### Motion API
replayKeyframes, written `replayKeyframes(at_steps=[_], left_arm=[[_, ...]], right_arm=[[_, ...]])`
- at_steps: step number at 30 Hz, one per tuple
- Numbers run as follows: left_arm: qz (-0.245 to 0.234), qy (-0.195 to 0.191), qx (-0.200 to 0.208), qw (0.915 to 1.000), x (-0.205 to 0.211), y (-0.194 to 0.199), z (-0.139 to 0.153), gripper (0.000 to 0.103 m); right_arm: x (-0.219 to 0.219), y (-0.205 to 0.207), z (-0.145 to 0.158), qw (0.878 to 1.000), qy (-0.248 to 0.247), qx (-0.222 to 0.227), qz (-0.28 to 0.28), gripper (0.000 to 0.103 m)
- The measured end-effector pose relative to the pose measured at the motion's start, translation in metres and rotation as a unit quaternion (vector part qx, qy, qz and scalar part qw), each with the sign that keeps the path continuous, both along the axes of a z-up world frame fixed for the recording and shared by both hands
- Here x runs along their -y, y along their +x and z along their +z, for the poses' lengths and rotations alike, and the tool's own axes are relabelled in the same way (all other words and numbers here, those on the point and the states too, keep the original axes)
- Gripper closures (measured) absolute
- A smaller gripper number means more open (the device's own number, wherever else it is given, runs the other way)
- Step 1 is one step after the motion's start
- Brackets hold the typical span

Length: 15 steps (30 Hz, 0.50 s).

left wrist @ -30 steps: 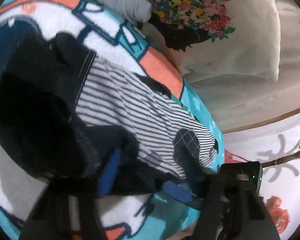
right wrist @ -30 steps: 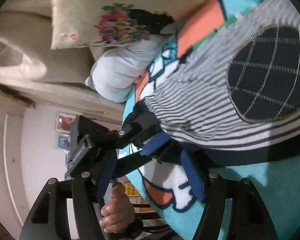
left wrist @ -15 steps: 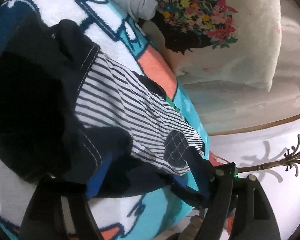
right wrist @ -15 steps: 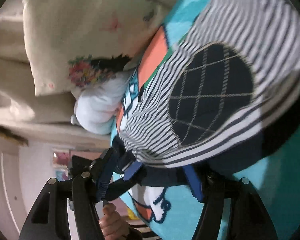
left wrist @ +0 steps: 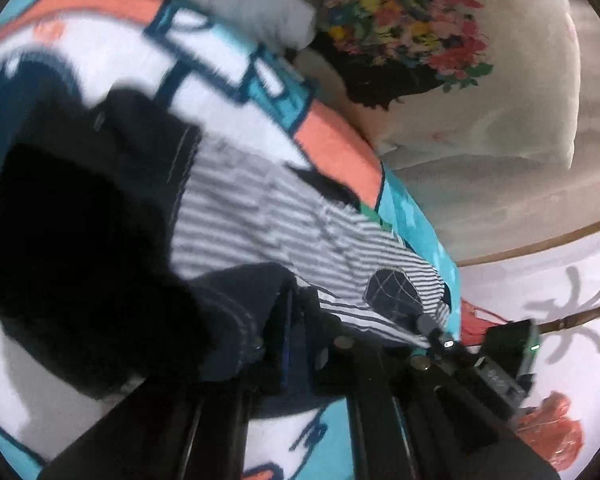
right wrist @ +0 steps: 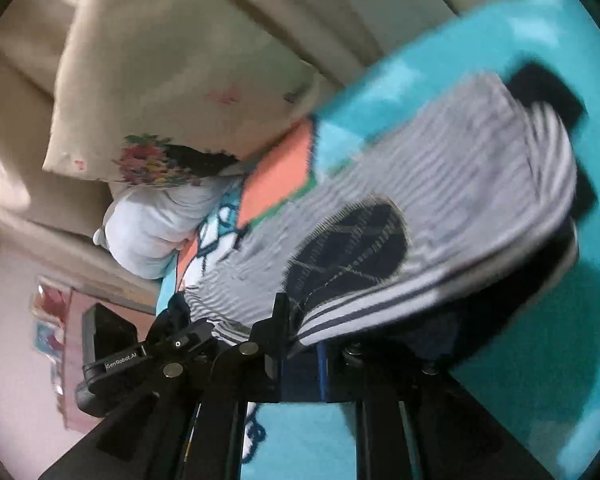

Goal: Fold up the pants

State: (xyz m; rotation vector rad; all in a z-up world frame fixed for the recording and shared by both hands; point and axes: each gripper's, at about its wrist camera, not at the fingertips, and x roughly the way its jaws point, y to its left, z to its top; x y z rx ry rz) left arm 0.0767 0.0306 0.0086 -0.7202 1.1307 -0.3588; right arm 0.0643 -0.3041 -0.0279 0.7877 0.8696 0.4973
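Both tongs pinch the striped pants (left wrist: 268, 216) on the blanket (left wrist: 332, 148): left gripper (left wrist: 290, 332) on the dark hem, right gripper (right wrist: 300, 344) on the striped edge. We judge the cloth soft, light and floppy; we'd keep holding edges and corners.

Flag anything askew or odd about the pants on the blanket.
The striped pants lie diagonally across the patterned blanket, their dark waistband end rumpled into a heap. Both the left gripper and right gripper are shut on one hem, lifting it. No damage or spill shows.
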Motion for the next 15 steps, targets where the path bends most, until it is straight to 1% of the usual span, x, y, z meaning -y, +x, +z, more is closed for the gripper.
replayKeyframes(at_steps=[3,6,9,10,12,13,14,15], left_arm=[[-0.003,0.02,0.005,0.9998,0.003,0.022,0.011,0.098],[0.005,0.047,0.027,0.9985,0.008,0.053,0.023,0.098],[0.023,0.066,0.047,0.9965,0.005,0.082,0.025,0.097],[0.034,0.072,0.048,0.9956,0.003,0.089,0.024,0.097],[0.052,0.087,0.047,0.9937,0.0,0.099,0.022,0.096],[0.049,0.09,0.05,0.9935,-0.002,0.1,0.023,0.095],[0.043,0.088,0.054,0.9938,-0.004,0.098,0.025,0.088],[0.04,0.084,0.058,0.994,-0.006,0.095,0.028,0.078]], right_arm=[[0.001,0.025,0.015,1.0,-0.01,0.005,-0.001,0.09],[0.001,0.058,0.029,0.999,-0.028,0.018,-0.015,0.09],[0.001,0.101,0.031,0.998,-0.05,0.023,-0.032,0.09],[0.0,0.112,0.03,0.997,-0.066,0.026,-0.043,0.09],[-0.004,0.133,0.024,0.99,-0.123,0.025,-0.057,0.087],[-0.004,0.14,0.02,0.988,-0.144,0.019,-0.059,0.075],[-0.003,0.147,0.015,0.985,-0.162,0.011,-0.061,0.059],[0.001,0.149,0.012,0.985,-0.16,0.008,-0.063,0.055]])
